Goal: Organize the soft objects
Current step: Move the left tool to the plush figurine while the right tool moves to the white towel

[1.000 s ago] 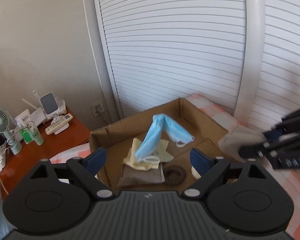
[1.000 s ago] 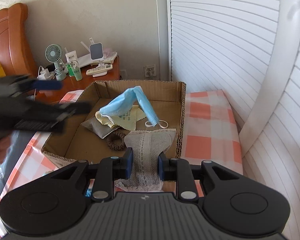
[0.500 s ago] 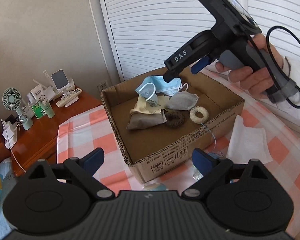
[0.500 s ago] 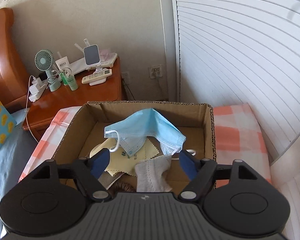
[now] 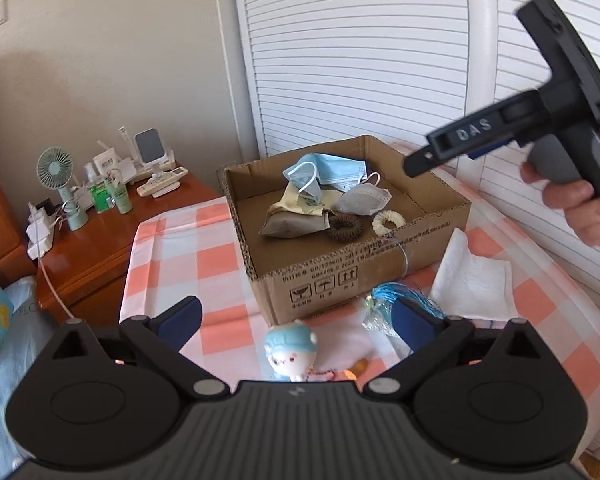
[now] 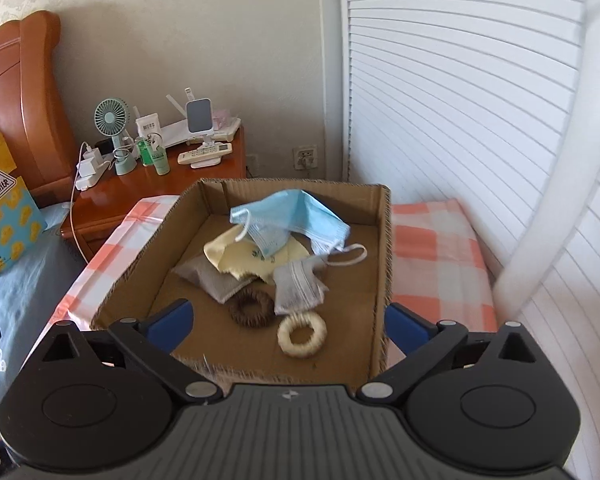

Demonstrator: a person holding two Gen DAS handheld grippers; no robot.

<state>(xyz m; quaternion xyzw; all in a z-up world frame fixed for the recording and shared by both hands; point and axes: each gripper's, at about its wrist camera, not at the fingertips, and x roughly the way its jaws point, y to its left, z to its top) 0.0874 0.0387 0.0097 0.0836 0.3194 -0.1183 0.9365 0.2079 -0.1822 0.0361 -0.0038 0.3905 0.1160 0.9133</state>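
Judging by what lies where, the sorting is well along but not finished. The cardboard box (image 6: 382,240) already holds a blue face mask (image 6: 288,220), a grey mask (image 6: 298,286), a yellow cloth (image 6: 248,258), a grey pouch (image 6: 210,278), a brown hair tie (image 6: 252,308) and a cream hair tie (image 6: 302,336). Outside it, on the checked worktop (image 5: 180,248), a small doll with a blue cap (image 5: 292,354), a blue tassel (image 5: 400,298) in clear wrap and a white cloth (image 5: 474,284) wait to be put away.

The right gripper (image 6: 288,326) hangs over the near edge of the box, its jaws opening wide with nothing between them; the grey mask lies in the box just ahead of the fingers, with the cream hair tie nearest of all and free of both.

The left gripper (image 5: 296,322) is low over the worktop in front of the box, its jaws opening too and gripping nothing. The doll sits between the fingers, close to the gripper body and touching neither. The tassel lies right at the right-hand finger (image 5: 414,324); whether it touches is unclear. The white cloth is farther off beyond that finger.
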